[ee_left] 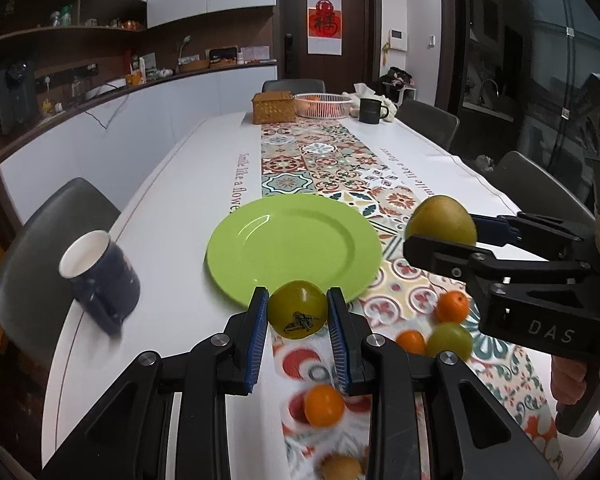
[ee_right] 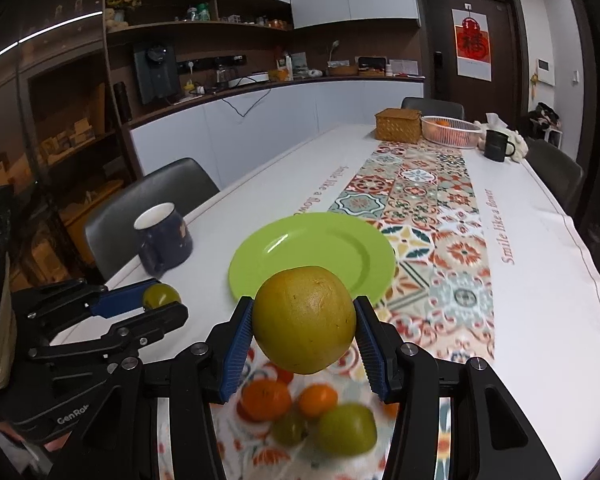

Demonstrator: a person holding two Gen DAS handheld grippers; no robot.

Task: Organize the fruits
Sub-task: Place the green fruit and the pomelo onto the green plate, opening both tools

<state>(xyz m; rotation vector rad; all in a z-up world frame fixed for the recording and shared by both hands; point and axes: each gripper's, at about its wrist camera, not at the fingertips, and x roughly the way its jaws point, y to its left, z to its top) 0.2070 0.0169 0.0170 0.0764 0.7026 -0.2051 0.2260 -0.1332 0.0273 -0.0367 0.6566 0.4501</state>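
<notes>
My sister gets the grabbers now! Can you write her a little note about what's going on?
Left gripper: shut on a small green fruit with a dark mark, held just short of the round lime-green plate.
Right gripper: shut on a big yellow-green round fruit, held up near the plate.
Done: nothing lies on the plate yet.
Left: both held fruits, plus the small orange mandarins and green fruits lying on the patterned table runner.

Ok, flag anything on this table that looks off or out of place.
The navy mug near the table's left edge looks tilted in the left view, though fisheye blur may exaggerate that. Loose fruit lies scattered on the runner, and the green plate is bare. Nothing looks spilled or damaged.
</notes>
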